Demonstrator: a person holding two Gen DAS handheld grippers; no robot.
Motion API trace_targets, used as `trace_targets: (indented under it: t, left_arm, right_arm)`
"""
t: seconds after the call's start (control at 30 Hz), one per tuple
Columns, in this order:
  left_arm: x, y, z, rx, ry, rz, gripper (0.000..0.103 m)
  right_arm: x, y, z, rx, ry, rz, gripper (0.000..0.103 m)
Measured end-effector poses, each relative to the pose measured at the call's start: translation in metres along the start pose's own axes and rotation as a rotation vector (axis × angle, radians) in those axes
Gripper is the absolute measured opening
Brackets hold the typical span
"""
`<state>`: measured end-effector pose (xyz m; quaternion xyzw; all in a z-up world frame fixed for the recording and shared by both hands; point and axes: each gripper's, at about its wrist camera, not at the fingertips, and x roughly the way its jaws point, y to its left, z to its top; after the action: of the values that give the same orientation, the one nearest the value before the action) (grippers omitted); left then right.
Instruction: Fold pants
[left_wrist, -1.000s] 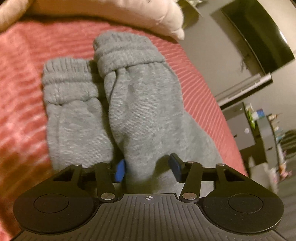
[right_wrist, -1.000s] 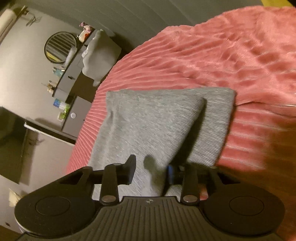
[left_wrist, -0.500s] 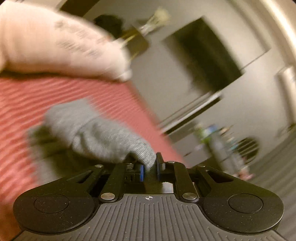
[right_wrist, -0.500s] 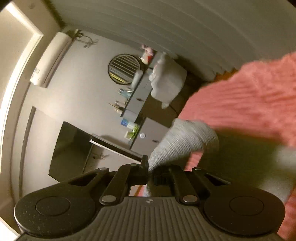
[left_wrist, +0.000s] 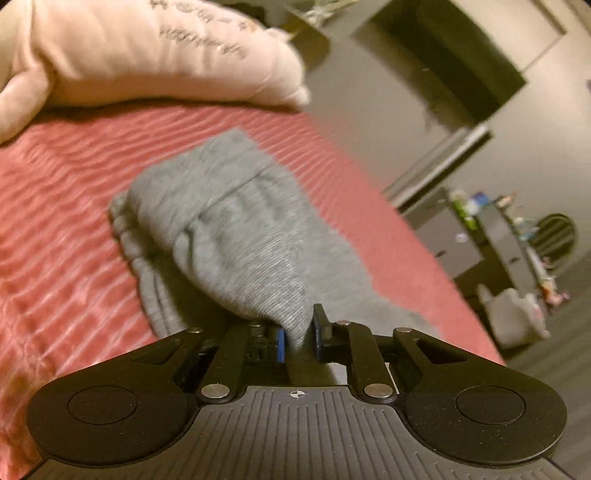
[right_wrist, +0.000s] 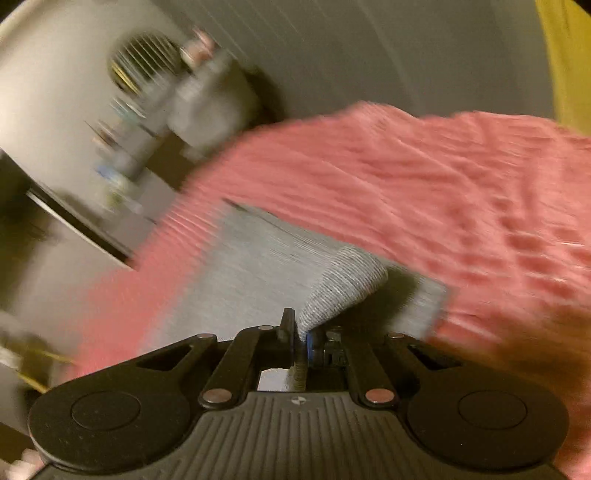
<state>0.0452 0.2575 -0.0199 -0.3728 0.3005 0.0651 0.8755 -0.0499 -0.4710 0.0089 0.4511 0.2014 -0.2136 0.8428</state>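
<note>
Grey knit pants (left_wrist: 236, 236) lie on a pink ribbed bedspread (left_wrist: 62, 229). My left gripper (left_wrist: 298, 338) is shut on a fold of the pants near the cuffed leg ends, and the cloth rises from the bed to its blue pads. In the right wrist view the pants (right_wrist: 258, 266) lie flat on the bedspread (right_wrist: 461, 206). My right gripper (right_wrist: 301, 338) is shut on a lifted corner of the pants. Both views are blurred.
A pale pink pillow (left_wrist: 147, 55) lies at the head of the bed. The bed's edge runs along the right in the left wrist view, with a dark TV (left_wrist: 454, 55) and a dresser (left_wrist: 491, 229) beyond. The dresser and round mirror (right_wrist: 144, 66) show in the right wrist view.
Both grippers closed on the pants and lifted the cloth. Since half a second ago both have tilted back down toward the bed, the pants still held.
</note>
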Motion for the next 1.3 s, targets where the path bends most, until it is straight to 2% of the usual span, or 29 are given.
trace_targets:
  t: [0.03, 0.07, 0.13, 0.2, 0.23, 0.27, 0.3, 0.33, 0.37, 0.4, 0.47, 0.53, 0.6, 0.67, 0.73, 0.8, 0.87, 0.93, 1.0, 1.03, 1.1, 1.13, 1.2, 1.23, 1.27, 1.3]
  left_arm:
    - [-0.003, 0.003, -0.003, 0.001, 0.004, 0.008, 0.016]
    - [-0.001, 0.008, -0.006, -0.004, 0.017, 0.034, 0.016]
    - [0.010, 0.022, -0.014, -0.028, 0.088, 0.130, 0.018]
    - [0.011, 0.027, -0.018, -0.039, 0.092, 0.140, 0.025]
    - [0.007, 0.025, -0.017, -0.052, 0.073, 0.146, 0.029]
    - [0.001, 0.022, -0.016, -0.056, 0.057, 0.158, 0.038]
    - [-0.005, 0.019, -0.014, -0.055, 0.031, 0.179, 0.050]
    - [-0.013, 0.014, -0.010, -0.049, -0.009, 0.212, 0.063]
    - [-0.021, 0.010, -0.008, -0.039, -0.055, 0.252, 0.069]
    - [-0.028, 0.002, -0.006, -0.014, -0.108, 0.292, 0.074]
    - [-0.044, -0.020, -0.006, 0.092, -0.200, 0.347, 0.075]
    - [-0.048, -0.045, -0.010, 0.196, -0.238, 0.330, 0.082]
    - [-0.036, -0.068, -0.017, 0.259, -0.205, 0.280, 0.085]
    - [-0.016, -0.093, -0.030, 0.317, -0.142, 0.217, 0.085]
    - [0.010, -0.125, -0.046, 0.393, -0.066, 0.157, 0.085]
    - [0.036, -0.153, -0.067, 0.487, -0.025, 0.117, 0.085]
    - [0.064, -0.182, -0.087, 0.601, 0.012, 0.111, 0.085]
    - [0.087, -0.199, -0.103, 0.657, 0.017, 0.138, 0.085]
    - [0.106, -0.205, -0.111, 0.685, 0.030, 0.135, 0.085]
    - [0.115, -0.202, -0.111, 0.701, 0.031, 0.171, 0.085]
    - [0.130, -0.188, -0.108, 0.741, 0.023, 0.249, 0.086]
    - [0.131, -0.181, -0.105, 0.760, 0.005, 0.261, 0.091]
    - [0.122, -0.166, -0.095, 0.779, -0.026, 0.251, 0.093]
    - [0.119, -0.155, -0.089, 0.801, -0.048, 0.298, 0.093]
    - [0.115, -0.142, -0.084, 0.816, -0.069, 0.340, 0.095]
    - [0.109, -0.125, -0.073, 0.797, -0.076, 0.345, 0.097]
  right_arm:
    - [-0.005, -0.004, 0.001, 0.008, -0.019, 0.016, 0.006]
    - [-0.006, -0.006, 0.000, -0.004, -0.029, -0.014, 0.006]
    - [0.000, -0.009, -0.004, -0.058, 0.003, -0.156, 0.006]
    - [0.013, -0.016, -0.011, -0.123, 0.076, -0.323, 0.006]
    - [0.011, -0.017, -0.013, -0.131, 0.068, -0.315, 0.006]
    - [0.007, -0.015, -0.012, -0.127, 0.050, -0.319, 0.010]
    - [0.004, -0.012, -0.011, -0.127, 0.030, -0.344, 0.020]
    - [-0.001, -0.007, -0.009, -0.132, 0.005, -0.384, 0.025]
    - [-0.004, -0.001, -0.007, -0.147, -0.021, -0.443, 0.037]
    - [-0.010, 0.007, -0.007, -0.179, -0.054, -0.493, 0.045]
    - [-0.020, 0.026, -0.007, -0.252, -0.124, -0.525, 0.047]
    - [-0.023, 0.052, -0.014, -0.321, -0.179, -0.491, 0.050]
    - [-0.013, 0.084, -0.031, -0.393, -0.165, -0.409, 0.059]
    - [0.010, 0.122, -0.064, -0.498, -0.091, -0.299, 0.059]
    - [0.038, 0.166, -0.111, -0.633, 0.018, -0.171, 0.059]
    - [0.061, 0.208, -0.168, -0.764, 0.126, -0.026, 0.059]
    - [0.077, 0.246, -0.221, -0.876, 0.195, 0.090, 0.059]
    - [0.088, 0.273, -0.260, -0.943, 0.224, 0.175, 0.059]
    - [0.104, 0.289, -0.283, -0.980, 0.250, 0.201, 0.060]
    - [0.112, 0.293, -0.290, -0.999, 0.265, 0.201, 0.060]
    - [0.133, 0.291, -0.301, -1.075, 0.282, 0.182, 0.069]
    - [0.140, 0.285, -0.301, -1.133, 0.267, 0.183, 0.069]
    - [0.133, 0.271, -0.294, -1.213, 0.238, 0.251, 0.071]
    - [0.132, 0.263, -0.285, -1.248, 0.218, 0.247, 0.071]
    - [0.132, 0.250, -0.268, -1.259, 0.193, 0.217, 0.087]
    - [0.137, 0.236, -0.245, -1.228, 0.170, 0.156, 0.099]
